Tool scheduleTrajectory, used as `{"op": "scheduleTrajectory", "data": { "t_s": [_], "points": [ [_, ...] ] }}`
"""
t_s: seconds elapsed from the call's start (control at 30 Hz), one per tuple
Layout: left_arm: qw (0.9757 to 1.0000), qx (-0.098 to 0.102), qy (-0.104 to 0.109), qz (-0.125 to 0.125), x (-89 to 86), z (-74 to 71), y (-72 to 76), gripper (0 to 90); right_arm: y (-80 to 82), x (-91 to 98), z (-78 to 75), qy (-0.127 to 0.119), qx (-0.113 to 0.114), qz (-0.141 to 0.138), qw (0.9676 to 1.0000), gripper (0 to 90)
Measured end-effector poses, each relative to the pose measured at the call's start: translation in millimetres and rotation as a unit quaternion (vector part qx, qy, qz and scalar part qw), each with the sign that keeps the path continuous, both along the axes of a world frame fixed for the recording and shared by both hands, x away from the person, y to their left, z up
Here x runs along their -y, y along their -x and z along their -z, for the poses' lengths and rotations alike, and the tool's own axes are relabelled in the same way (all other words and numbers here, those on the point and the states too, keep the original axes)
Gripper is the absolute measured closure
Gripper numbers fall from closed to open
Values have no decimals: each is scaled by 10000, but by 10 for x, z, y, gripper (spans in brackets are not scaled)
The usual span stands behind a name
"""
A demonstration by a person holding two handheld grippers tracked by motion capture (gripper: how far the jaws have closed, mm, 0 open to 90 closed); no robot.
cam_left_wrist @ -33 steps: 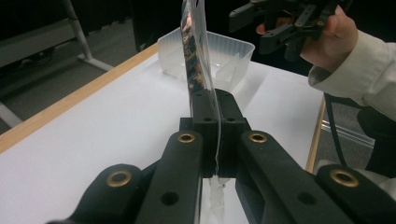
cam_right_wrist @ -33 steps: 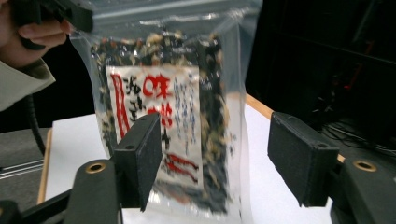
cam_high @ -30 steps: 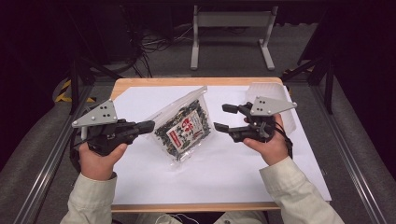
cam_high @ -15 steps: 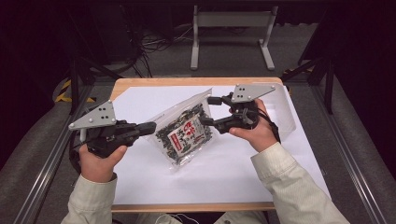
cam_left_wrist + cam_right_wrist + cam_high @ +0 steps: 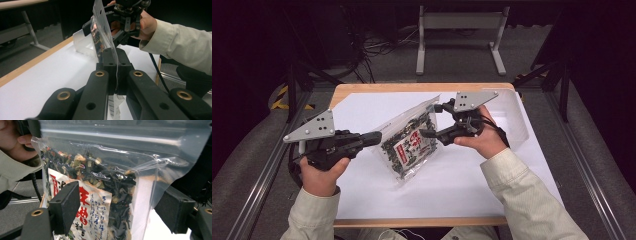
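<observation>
where the left hand-held gripper [image 5: 116, 75] pinches the bag [image 5: 409, 142], right hand-held gripper [image 5: 437, 120] spread, its far jaw hidden.

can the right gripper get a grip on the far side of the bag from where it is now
Probably yes. The right gripper has just been opening, and the bag edge already sits between its jaws, untouched. The left gripper holds the bag upright by its other edge.
</observation>
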State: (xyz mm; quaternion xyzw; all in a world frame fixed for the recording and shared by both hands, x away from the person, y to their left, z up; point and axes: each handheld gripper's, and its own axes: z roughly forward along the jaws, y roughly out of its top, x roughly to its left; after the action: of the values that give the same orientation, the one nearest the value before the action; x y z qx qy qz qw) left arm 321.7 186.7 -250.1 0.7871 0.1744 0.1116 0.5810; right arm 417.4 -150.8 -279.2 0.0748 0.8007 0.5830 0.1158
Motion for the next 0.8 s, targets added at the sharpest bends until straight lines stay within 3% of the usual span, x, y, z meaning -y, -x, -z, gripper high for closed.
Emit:
{"op": "scheduleTrajectory", "data": {
  "t_s": [0.07,0.33,0.43,0.53,0.57,0.67,0.8],
  "points": [
    [10000,64,9,15,1,-2,9,895,-13,5,13,-31,68,-34,10000,243],
    [10000,64,-29,1,27,7,22,895,-81,8,34,-159,-154,-232,9995,248],
    [10000,76,-12,12,35,4,37,895,-41,-31,41,-99,-311,-414,9986,346],
    [9999,126,-22,-14,18,-2,39,895,-5,-50,39,-21,-378,-461,9982,375],
    [9999,118,-10,-25,12,-1,40,895,23,-48,36,75,-467,-572,9972,441],
    [9999,105,29,-67,-3,5,33,894,47,-44,45,226,-559,-584,9965,493],
    [9999,53,74,-115,-12,13,23,894,77,-26,31,352,-528,-745,9952,592]
  ]
}}
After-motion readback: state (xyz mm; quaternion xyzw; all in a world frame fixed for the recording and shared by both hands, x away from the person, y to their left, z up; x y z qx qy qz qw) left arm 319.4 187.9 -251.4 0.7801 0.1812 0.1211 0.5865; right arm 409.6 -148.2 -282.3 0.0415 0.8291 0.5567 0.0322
